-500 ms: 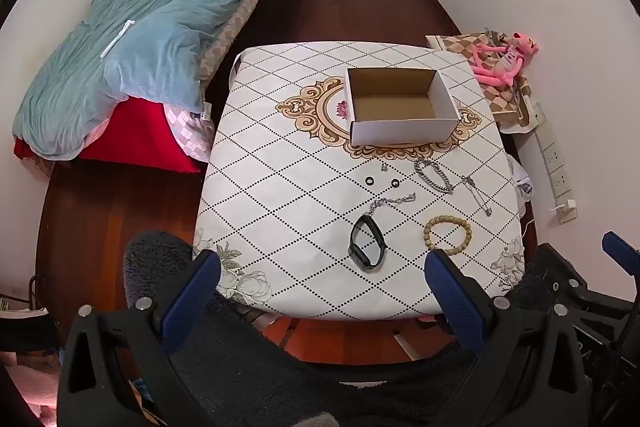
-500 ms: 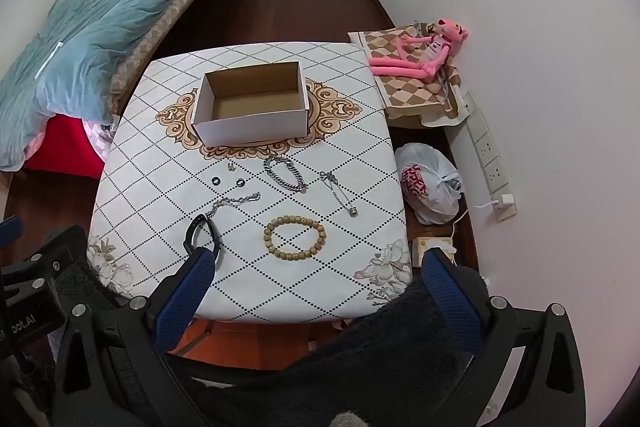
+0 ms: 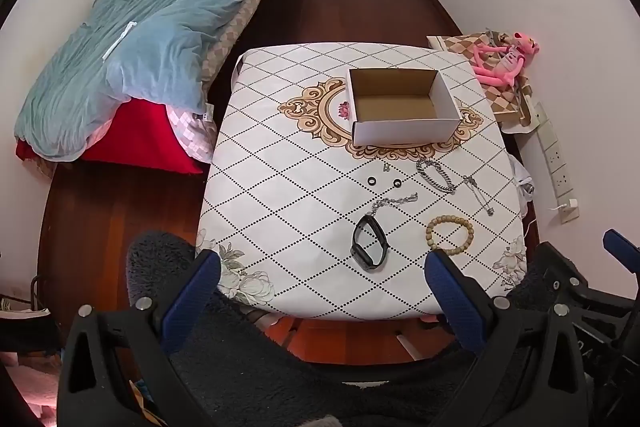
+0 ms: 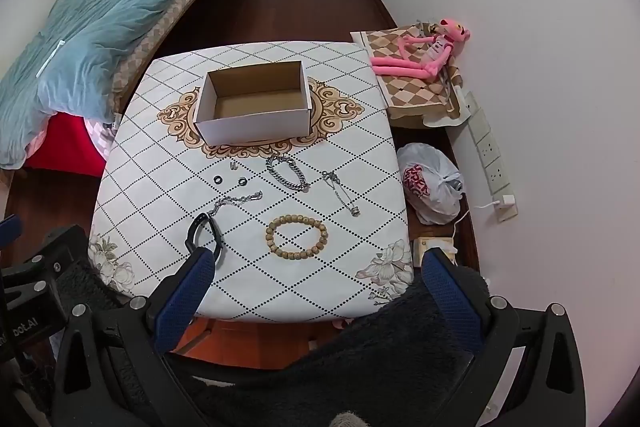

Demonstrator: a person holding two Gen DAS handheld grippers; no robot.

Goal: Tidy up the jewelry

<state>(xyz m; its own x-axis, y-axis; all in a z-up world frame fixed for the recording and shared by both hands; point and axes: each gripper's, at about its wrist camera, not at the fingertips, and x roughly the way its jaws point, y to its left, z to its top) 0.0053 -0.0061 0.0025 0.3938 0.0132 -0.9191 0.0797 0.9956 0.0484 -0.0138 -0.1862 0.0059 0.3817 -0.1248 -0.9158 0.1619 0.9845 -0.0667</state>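
An open, empty white cardboard box [image 3: 402, 107] [image 4: 254, 107] stands at the centre of the table [image 3: 280, 195] [image 4: 160, 167]. In front of it lie a black wristband [image 3: 370, 242] [image 4: 204, 229], a wooden bead bracelet [image 3: 449, 231] [image 4: 296, 236], a thick silver chain bracelet [image 3: 435, 175] [image 4: 287, 173], two thin silver chains [image 3: 394, 201] [image 3: 478, 194], two small dark rings [image 3: 373, 181] [image 3: 397, 183] and small earrings [image 3: 386, 167]. My left gripper [image 3: 322, 277] and right gripper [image 4: 316, 273] are both open and empty, held above the table's near edge.
A bed with a blue duvet [image 3: 152, 39] stands left of the table. A pink plush toy [image 4: 424, 57] lies on a checked cushion at the right wall. A white plastic bag [image 4: 430, 183] and a power strip [image 4: 490, 155] are on the floor to the right.
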